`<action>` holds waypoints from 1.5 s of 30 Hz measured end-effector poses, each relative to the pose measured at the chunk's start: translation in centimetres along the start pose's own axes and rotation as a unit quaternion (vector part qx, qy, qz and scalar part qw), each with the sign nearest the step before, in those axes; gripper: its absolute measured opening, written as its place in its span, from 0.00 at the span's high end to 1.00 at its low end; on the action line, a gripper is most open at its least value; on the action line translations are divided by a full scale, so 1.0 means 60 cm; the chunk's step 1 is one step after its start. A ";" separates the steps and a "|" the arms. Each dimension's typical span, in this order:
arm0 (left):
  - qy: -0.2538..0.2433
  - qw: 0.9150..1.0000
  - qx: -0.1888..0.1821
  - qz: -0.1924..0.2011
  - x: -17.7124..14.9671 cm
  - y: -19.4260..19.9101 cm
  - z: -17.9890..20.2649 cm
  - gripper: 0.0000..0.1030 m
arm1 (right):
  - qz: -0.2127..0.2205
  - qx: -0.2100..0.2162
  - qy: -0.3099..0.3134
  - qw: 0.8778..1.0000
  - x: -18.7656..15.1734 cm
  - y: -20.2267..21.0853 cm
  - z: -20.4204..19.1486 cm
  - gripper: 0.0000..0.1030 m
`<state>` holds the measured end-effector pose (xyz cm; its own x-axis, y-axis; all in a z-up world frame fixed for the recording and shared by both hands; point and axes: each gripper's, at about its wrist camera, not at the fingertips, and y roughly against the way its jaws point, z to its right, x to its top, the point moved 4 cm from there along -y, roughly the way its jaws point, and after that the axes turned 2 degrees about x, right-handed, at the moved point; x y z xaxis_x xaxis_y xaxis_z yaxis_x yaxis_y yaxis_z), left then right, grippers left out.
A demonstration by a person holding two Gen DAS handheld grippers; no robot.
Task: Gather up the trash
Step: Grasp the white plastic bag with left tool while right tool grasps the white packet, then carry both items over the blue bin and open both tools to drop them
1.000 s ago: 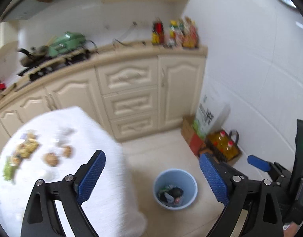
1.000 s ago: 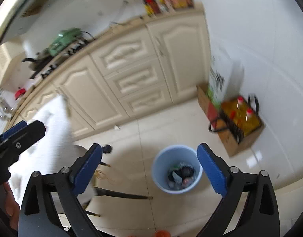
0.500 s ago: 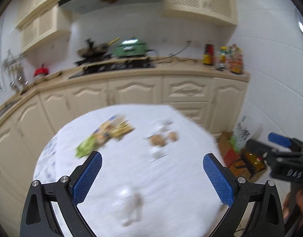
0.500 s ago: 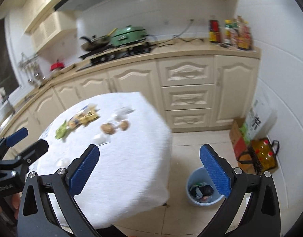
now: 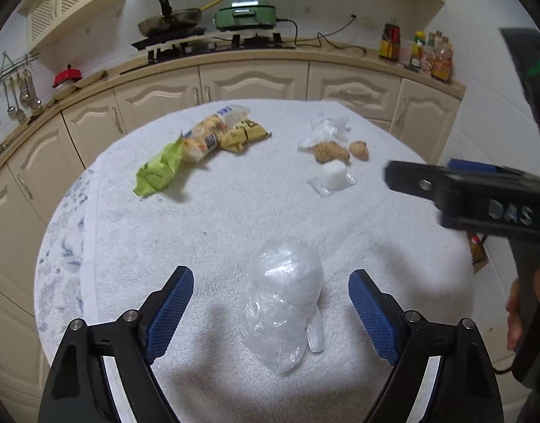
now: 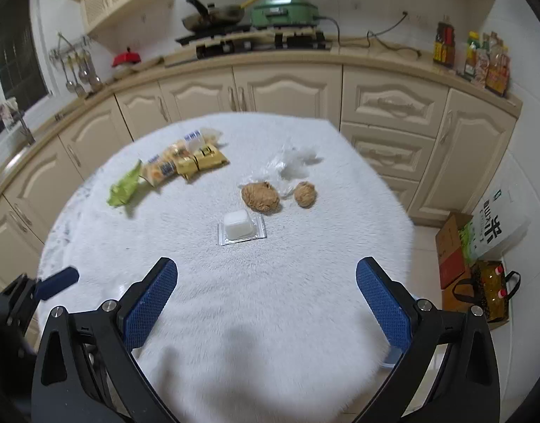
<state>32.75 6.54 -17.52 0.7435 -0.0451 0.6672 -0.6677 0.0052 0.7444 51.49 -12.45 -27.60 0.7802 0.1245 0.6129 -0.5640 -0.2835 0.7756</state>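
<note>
A round table with a white cloth [image 5: 234,211] holds trash. A crumpled clear plastic bag [image 5: 282,299] lies near the front, between the open fingers of my left gripper [image 5: 270,310]. Farther back lie a green wrapper [image 5: 160,169], yellow snack packets [image 5: 227,134], two brown crumpled balls [image 5: 331,151], a clear wrapper [image 5: 326,128] and a small white cup on a foil lid [image 5: 333,176]. My right gripper [image 6: 266,303] is open and empty above the near part of the cloth [image 6: 270,299], with the white cup [image 6: 239,225] and brown balls [image 6: 261,195] ahead of it.
Cream kitchen cabinets [image 6: 287,88] curve behind the table, with a stove, pan and green cooker [image 6: 284,8] on the counter. Boxes, a rice bag [image 6: 491,229] and oil bottles [image 6: 491,289] stand on the floor at right. The right gripper's body [image 5: 481,194] is at the left view's right side.
Both grippers have swung up from the blue bin on the floor to over the table. The left one has closed in on the clear plastic bag. Both stay open.
</note>
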 end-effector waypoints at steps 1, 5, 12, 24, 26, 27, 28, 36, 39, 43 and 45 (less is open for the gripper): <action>-0.003 1.000 -0.001 -0.003 -0.004 -0.003 0.000 0.23 | -0.005 0.002 -0.001 1.000 0.002 -0.014 -0.001 0.00; -0.012 0.999 -0.011 -0.034 0.015 -0.056 -0.007 0.62 | -0.024 0.007 0.001 1.000 0.008 -0.065 -0.010 0.00; 0.030 0.999 -0.007 -0.024 0.098 -0.094 -0.062 0.64 | -0.045 0.025 0.014 0.999 0.021 -0.128 -0.027 0.07; 0.076 0.997 0.004 -0.024 0.133 -0.138 -0.105 0.64 | -0.068 0.032 0.050 0.996 0.038 -0.173 -0.037 0.61; 0.073 0.997 0.004 -0.022 0.137 -0.137 -0.099 0.64 | -0.070 0.041 0.053 0.995 0.036 -0.169 -0.038 0.61; 0.071 0.997 0.003 -0.022 0.138 -0.137 -0.096 0.64 | -0.067 0.043 0.054 0.995 0.034 -0.165 -0.039 0.61; 0.069 0.997 0.002 -0.020 0.141 -0.137 -0.093 0.64 | -0.066 0.046 0.055 0.995 0.031 -0.159 -0.039 0.61; 0.040 0.999 -0.008 -0.005 0.165 -0.121 -0.020 0.64 | -0.025 0.071 0.033 0.997 0.010 -0.069 -0.012 0.61; 0.021 1.000 -0.014 0.001 0.179 -0.115 0.026 0.64 | -0.006 0.078 0.017 0.997 0.000 -0.024 0.019 0.61; -0.010 1.000 -0.027 0.012 0.200 -0.106 0.115 0.64 | 0.017 0.069 -0.003 0.997 -0.020 0.034 0.073 0.61; -0.029 0.999 -0.037 0.015 0.212 -0.103 0.167 0.64 | 0.028 0.063 -0.017 0.997 -0.032 0.062 0.112 0.61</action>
<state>45.99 -4.08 -13.88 0.7183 -0.1019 0.6882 -0.6836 0.0804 0.7254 49.69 -20.14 -26.89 0.7583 0.0724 0.6479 -0.5709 -0.4061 0.7136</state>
